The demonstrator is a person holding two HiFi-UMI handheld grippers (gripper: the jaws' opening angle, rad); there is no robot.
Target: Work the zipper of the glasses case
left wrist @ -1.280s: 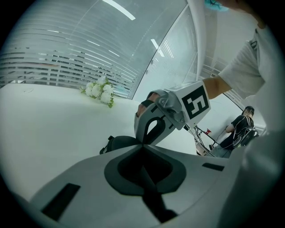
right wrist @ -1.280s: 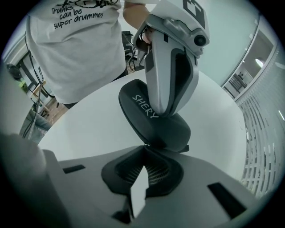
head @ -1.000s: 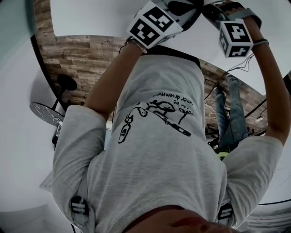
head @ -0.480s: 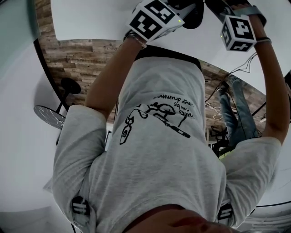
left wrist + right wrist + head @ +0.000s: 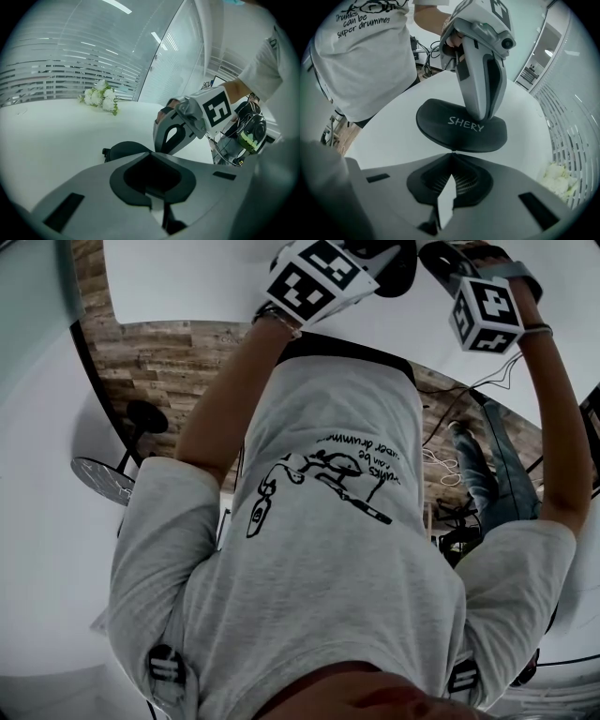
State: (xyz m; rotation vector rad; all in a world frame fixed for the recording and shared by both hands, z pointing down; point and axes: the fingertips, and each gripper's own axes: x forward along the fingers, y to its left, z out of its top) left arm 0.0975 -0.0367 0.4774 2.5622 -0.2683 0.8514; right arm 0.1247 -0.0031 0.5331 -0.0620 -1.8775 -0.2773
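Look: the dark, oval glasses case (image 5: 461, 126) is showing pale "SHERY" lettering.
Pose: it is lying flat, lettering up.
Place: it is sitting on the white table (image 5: 389, 140), in from its near edge.

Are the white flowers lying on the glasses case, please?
No, the flowers lie on the table, well apart from the glasses case.

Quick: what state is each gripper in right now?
Left gripper: shut, tips down on the glasses case.
Right gripper: shut at the case's near edge; whether it pinches anything cannot be told.
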